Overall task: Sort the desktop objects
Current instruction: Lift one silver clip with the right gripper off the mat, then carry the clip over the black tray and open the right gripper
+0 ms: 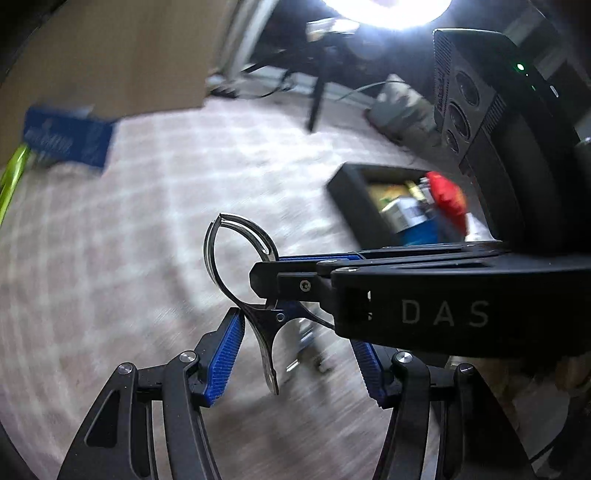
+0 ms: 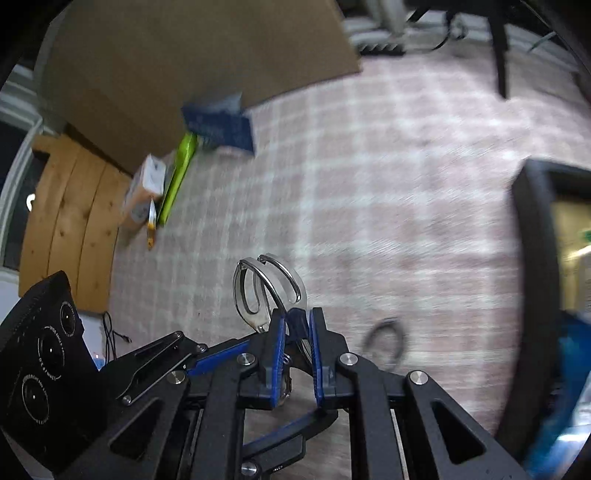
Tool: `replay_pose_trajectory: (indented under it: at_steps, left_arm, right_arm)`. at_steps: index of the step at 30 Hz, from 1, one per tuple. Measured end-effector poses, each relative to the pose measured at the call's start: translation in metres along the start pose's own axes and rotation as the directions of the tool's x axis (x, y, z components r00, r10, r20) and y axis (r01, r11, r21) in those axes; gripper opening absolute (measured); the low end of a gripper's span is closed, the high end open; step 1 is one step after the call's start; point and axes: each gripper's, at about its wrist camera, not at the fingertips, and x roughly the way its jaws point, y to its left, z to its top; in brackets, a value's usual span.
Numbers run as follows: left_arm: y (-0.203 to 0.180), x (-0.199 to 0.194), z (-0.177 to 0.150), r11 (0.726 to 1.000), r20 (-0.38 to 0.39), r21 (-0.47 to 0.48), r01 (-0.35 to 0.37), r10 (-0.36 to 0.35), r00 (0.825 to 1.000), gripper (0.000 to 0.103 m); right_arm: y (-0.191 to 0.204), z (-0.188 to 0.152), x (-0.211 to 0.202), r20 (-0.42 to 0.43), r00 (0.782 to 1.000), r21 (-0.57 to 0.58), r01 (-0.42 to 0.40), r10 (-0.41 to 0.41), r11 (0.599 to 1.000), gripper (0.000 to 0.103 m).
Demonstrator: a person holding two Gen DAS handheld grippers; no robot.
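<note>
Pale checked carpet (image 2: pixel 388 177), brown cardboard sheet (image 2: pixel 192 62), bright lamp glare (image 1: pixel 388 9) overhead.

Glossy metal scissors (image 2: pixel 269 295), ribbed blue pads (image 1: pixel 225 354), seemingly woven checked cloth (image 2: pixel 369 184).

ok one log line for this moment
right gripper shut on metal clip | left gripper open beside it | black bin not reached

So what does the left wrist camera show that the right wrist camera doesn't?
Only the left wrist view shows the red item in the black box and a bright lamp. Only the right wrist view shows the wooden boards, the small white carton and its own closed pads. Both show the metal clip, clamped by the right hand-held gripper, the blue box and the checked cloth.
</note>
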Motion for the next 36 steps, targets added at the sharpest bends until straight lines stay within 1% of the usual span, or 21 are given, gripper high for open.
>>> replay_pose_trajectory:
  at_steps: [6,10,13,17,20,23,26,29,30,31,36]
  left_arm:
    - [-0.056,0.021,0.043,0.993,-0.010,0.092,0.072,-0.072,0.997,0.062]
    - [-0.096,0.043,0.065,0.983,-0.033,0.158,0.091,-0.087,0.996,0.062]
    - [-0.119,0.061,0.077,0.977,-0.059,0.191,0.099,-0.089,0.994,0.062]
    - [-0.136,0.080,0.090,0.973,-0.091,0.194,0.124,-0.108,0.990,0.062]
    - [-0.147,0.088,0.094,0.969,-0.107,0.214,0.125,-0.104,0.989,0.062]
    - [-0.153,0.094,0.094,0.967,-0.115,0.228,0.116,-0.092,0.989,0.062]
    - [-0.152,0.098,0.098,0.971,-0.122,0.214,0.103,-0.078,0.989,0.063]
    - [-0.148,0.096,0.099,0.973,-0.124,0.210,0.100,-0.075,0.989,0.063]
    - [-0.146,0.093,0.099,0.973,-0.121,0.212,0.096,-0.071,0.990,0.063]
    - [-0.144,0.089,0.099,0.972,-0.111,0.218,0.084,-0.061,0.992,0.063]
    - [-0.129,0.064,0.098,0.974,-0.073,0.217,0.062,-0.047,0.996,0.063]
  right_arm:
    - [-0.048,0.010,-0.055,0.074,0.997,0.085,0.031,-0.037,0.996,0.012]
    - [-0.085,0.013,-0.088,0.114,0.989,0.141,0.074,-0.090,0.987,0.012]
    - [-0.107,0.013,-0.101,0.121,0.986,0.174,0.091,-0.113,0.981,0.012]
    - [-0.138,0.015,-0.112,0.123,0.987,0.246,0.070,-0.103,0.967,0.012]
    - [-0.149,0.013,-0.119,0.128,0.986,0.267,0.072,-0.109,0.961,0.012]
    - [-0.153,0.012,-0.123,0.129,0.984,0.272,0.082,-0.121,0.959,0.012]
    - [-0.153,0.013,-0.125,0.128,0.983,0.271,0.092,-0.130,0.958,0.014]
    - [-0.152,0.012,-0.130,0.144,0.976,0.270,0.123,-0.166,0.955,0.015]
    - [-0.153,0.012,-0.131,0.147,0.974,0.271,0.126,-0.171,0.954,0.020]
    - [-0.153,0.011,-0.134,0.152,0.973,0.278,0.127,-0.174,0.952,0.021]
    - [-0.148,0.012,-0.140,0.167,0.971,0.270,0.122,-0.171,0.955,0.022]
